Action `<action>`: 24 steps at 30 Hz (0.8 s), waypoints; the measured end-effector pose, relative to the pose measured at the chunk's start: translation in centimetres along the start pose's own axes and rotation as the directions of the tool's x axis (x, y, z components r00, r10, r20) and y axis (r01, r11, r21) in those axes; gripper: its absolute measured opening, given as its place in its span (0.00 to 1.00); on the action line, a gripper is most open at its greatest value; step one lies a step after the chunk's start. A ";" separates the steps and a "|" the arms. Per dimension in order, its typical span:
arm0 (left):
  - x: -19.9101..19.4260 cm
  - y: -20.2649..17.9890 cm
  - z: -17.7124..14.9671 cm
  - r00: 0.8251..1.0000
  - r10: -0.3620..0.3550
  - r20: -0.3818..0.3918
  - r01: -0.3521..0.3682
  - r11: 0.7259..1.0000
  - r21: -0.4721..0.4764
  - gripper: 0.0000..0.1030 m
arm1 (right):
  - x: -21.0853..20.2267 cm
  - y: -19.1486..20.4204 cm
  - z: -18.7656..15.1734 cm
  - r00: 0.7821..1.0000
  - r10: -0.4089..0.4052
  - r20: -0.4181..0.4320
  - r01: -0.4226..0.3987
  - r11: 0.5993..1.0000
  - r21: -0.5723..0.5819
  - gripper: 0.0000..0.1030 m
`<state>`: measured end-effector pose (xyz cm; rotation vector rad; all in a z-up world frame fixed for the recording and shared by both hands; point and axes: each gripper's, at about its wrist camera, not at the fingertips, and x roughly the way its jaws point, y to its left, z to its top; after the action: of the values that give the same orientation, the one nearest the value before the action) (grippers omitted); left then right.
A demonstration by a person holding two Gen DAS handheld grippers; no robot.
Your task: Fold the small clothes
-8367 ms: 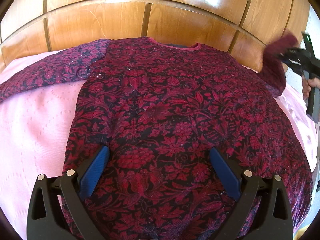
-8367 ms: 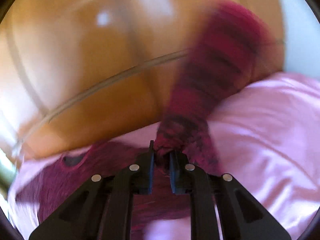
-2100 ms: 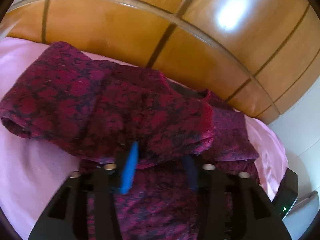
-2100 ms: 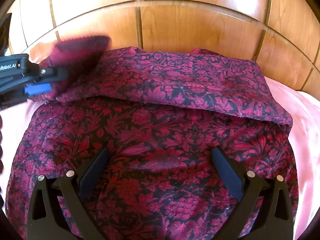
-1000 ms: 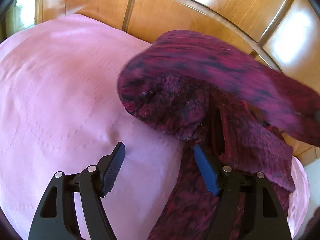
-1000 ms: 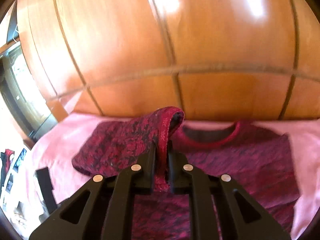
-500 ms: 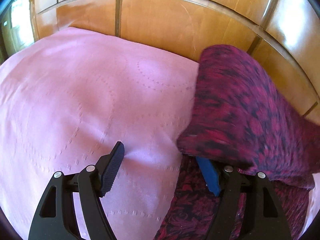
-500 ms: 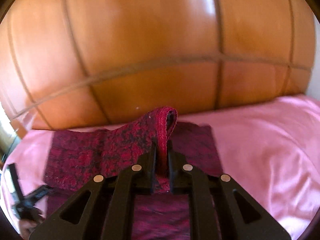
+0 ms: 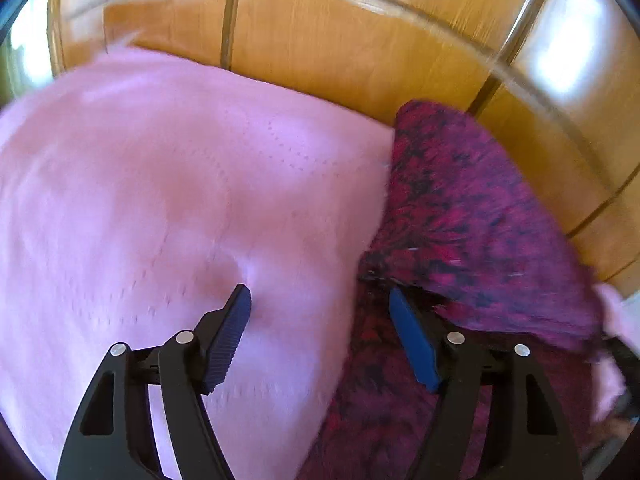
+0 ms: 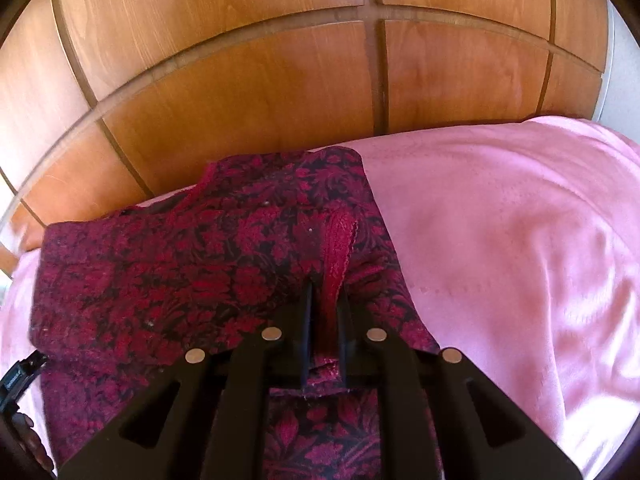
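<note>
A dark red floral top (image 10: 192, 264) lies on a pink bedspread (image 10: 520, 240) with both sleeves folded across its chest. My right gripper (image 10: 325, 284) is shut on the red cuff (image 10: 340, 236) of the sleeve folded over from the left and holds it low over the top's right side. In the left wrist view the top (image 9: 472, 216) lies at the right. My left gripper (image 9: 320, 300) is open and empty, straddling the top's left edge, with one finger over the bedspread (image 9: 160, 200).
A glossy wooden headboard (image 10: 280, 80) stands right behind the top, and also shows in the left wrist view (image 9: 340, 48). Pink bedspread stretches to both sides. The left gripper's tip (image 10: 20, 372) shows at the lower left of the right wrist view.
My right gripper has carried the sleeve cuff across and lowered it onto the top's right side. My left gripper stays open and has shifted slightly along the top's left edge.
</note>
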<state>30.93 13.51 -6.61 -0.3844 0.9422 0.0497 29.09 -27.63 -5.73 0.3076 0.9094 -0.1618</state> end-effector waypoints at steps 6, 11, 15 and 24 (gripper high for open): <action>-1.5 1.3 2.6 0.991 -0.134 0.006 0.134 0.990 -0.045 0.69 | -0.9 -0.6 0.3 0.999 0.033 0.015 -0.033 0.999 0.000 0.08; 0.8 1.3 5.6 0.965 -0.255 -0.056 0.247 0.961 -0.127 0.69 | -0.5 -0.3 -0.1 1.000 0.021 0.013 -0.020 1.000 -0.014 0.08; 2.8 0.5 7.4 0.950 -0.302 -0.078 0.287 0.945 -0.155 0.69 | -0.1 -0.1 -0.2 1.000 0.024 0.009 -0.024 0.999 -0.029 0.09; 8.0 -1.0 10.8 0.898 -0.411 -0.155 0.375 0.901 -0.217 0.69 | 0.2 -0.5 -0.5 0.998 0.058 0.025 -0.057 0.998 -0.019 0.11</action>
<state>44.32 15.31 -7.00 -0.7571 1.0431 -0.2824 28.71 -27.95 -6.22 0.3134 0.8748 -0.1038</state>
